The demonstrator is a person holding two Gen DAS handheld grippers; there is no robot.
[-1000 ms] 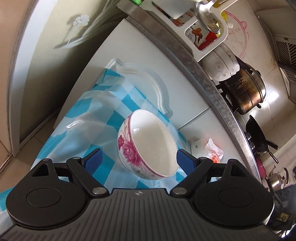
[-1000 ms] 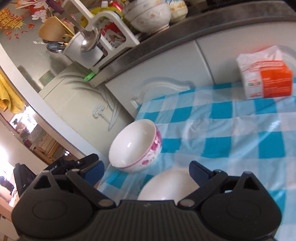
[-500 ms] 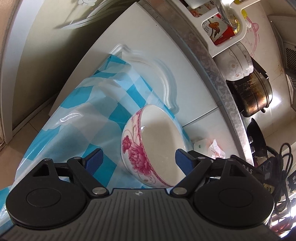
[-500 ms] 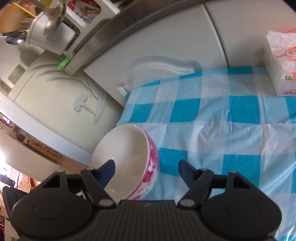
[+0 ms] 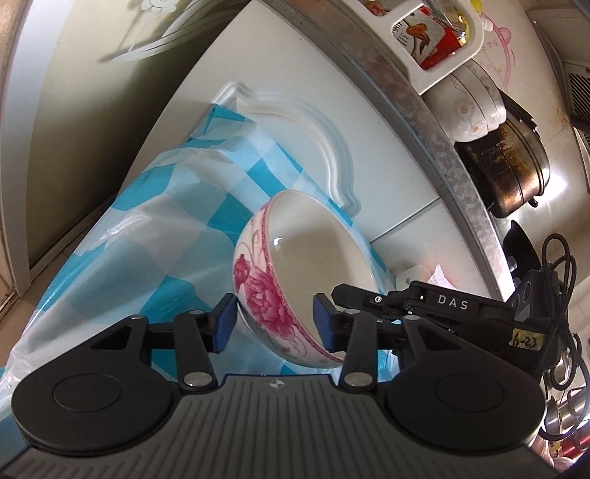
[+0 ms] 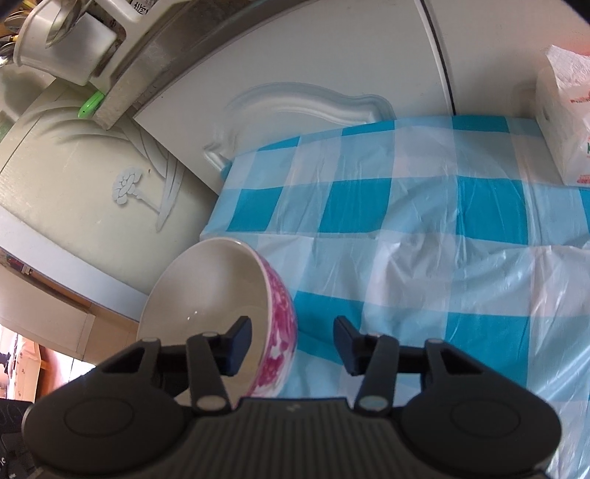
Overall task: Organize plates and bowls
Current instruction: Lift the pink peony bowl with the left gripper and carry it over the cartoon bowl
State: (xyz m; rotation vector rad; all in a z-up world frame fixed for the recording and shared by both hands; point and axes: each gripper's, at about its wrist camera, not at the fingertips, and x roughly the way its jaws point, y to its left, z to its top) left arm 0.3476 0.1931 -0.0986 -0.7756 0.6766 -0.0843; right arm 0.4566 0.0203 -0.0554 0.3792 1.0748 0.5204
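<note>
The white ceramic bowl with pink flowers (image 5: pixel 295 280) sits tilted at the worktop's (image 6: pixel 405 235) left edge. Both the left claw (image 5: pixel 274 320) and right claw (image 6: pixel 293 346) straddle opposite rim walls, jaws parted, seemingly poised to pinch and lift.

"DAS" in pale capitals on the black body of the right gripper (image 5: pixel 372 300), seen from the left wrist view. "h-23", handwritten, on a small yellow sticker (image 5: pixel 525 342) farther back on that same body. Red print on the white tissue pack (image 6: pixel 566 121), too cut off and small to read. Print on the red-and-white packet (image 5: pixel 429 35) in the white rack, likewise unreadable.
</note>
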